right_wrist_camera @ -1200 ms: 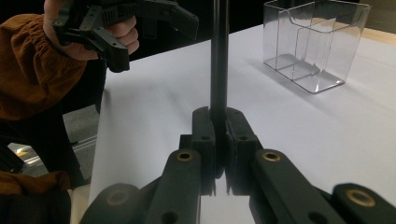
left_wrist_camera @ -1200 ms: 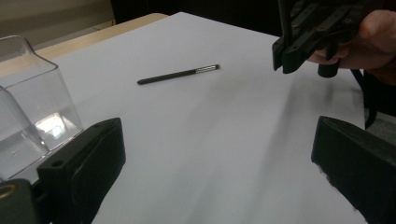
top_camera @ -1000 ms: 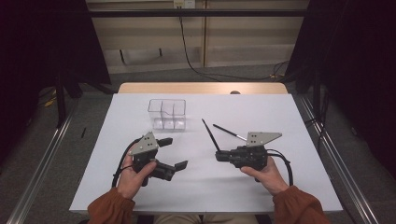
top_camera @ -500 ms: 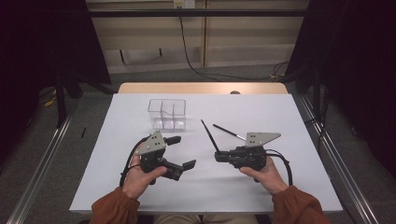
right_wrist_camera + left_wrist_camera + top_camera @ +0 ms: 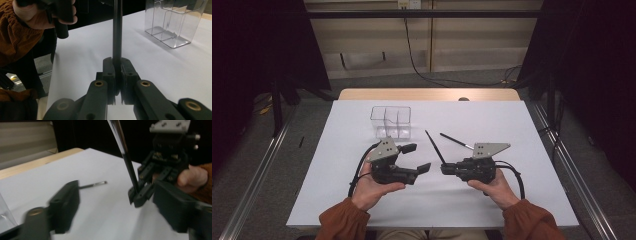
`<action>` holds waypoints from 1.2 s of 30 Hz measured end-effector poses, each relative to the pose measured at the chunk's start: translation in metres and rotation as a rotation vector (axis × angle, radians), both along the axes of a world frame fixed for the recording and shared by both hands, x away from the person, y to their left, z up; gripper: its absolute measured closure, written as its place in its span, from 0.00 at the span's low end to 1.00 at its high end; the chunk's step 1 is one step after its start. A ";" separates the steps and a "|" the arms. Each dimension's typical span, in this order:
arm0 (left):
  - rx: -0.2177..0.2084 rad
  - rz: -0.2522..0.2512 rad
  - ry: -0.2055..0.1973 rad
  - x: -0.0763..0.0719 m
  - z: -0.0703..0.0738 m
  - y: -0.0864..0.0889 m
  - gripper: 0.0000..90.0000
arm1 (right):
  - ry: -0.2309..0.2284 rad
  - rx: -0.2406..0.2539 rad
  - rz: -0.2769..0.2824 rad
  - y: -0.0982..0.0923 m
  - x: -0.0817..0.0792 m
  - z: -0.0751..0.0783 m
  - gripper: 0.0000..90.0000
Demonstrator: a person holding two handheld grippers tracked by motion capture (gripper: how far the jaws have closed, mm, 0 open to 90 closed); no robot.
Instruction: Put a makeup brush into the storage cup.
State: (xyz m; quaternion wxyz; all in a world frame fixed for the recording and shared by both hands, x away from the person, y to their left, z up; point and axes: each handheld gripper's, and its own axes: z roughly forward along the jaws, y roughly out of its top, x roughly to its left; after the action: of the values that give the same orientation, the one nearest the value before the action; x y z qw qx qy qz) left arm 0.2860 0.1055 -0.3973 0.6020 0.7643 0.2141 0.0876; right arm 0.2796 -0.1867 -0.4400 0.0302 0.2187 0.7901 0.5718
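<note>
My right gripper [image 5: 445,169] [image 5: 117,67] is shut on the lower end of a thin black stick [image 5: 433,145] [image 5: 117,35] [image 5: 125,155], which slants up and away over the white table. A second thin black stick with a silvery end [image 5: 456,141] [image 5: 93,185] lies flat on the table beyond it. To the left, my left gripper [image 5: 418,158] [image 5: 120,210] points toward the right gripper's tips with a small gap between them. Its jaws have just been closing and still stand apart, with nothing between the pads.
A clear plastic box with several compartments [image 5: 391,121] [image 5: 172,22] stands on the white table [image 5: 492,120] behind the left gripper. A wooden strip edges the table's far side. Cables trail from both grippers toward the person's hands at the near edge.
My left gripper has moved right toward the right gripper, and its jaws have narrowed. The right gripper and its stick have stayed put.
</note>
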 end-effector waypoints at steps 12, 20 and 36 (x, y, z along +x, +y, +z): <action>-0.014 -0.030 0.000 0.003 0.004 -0.013 0.63 | 0.006 -0.027 0.013 0.004 -0.001 -0.005 0.93; -0.049 -0.051 0.019 0.005 0.007 -0.018 0.77 | 0.011 -0.031 0.019 0.006 -0.003 -0.007 0.93; -0.108 -0.072 0.110 0.008 0.005 -0.021 0.89 | -0.001 -0.052 0.033 0.007 -0.005 -0.009 0.93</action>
State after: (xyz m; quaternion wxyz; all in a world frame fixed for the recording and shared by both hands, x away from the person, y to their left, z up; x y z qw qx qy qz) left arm 0.2938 0.0847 -0.3923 0.6325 0.7414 0.2239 0.0120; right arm 0.2749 -0.1796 -0.4489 0.0270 0.2045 0.8082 0.5516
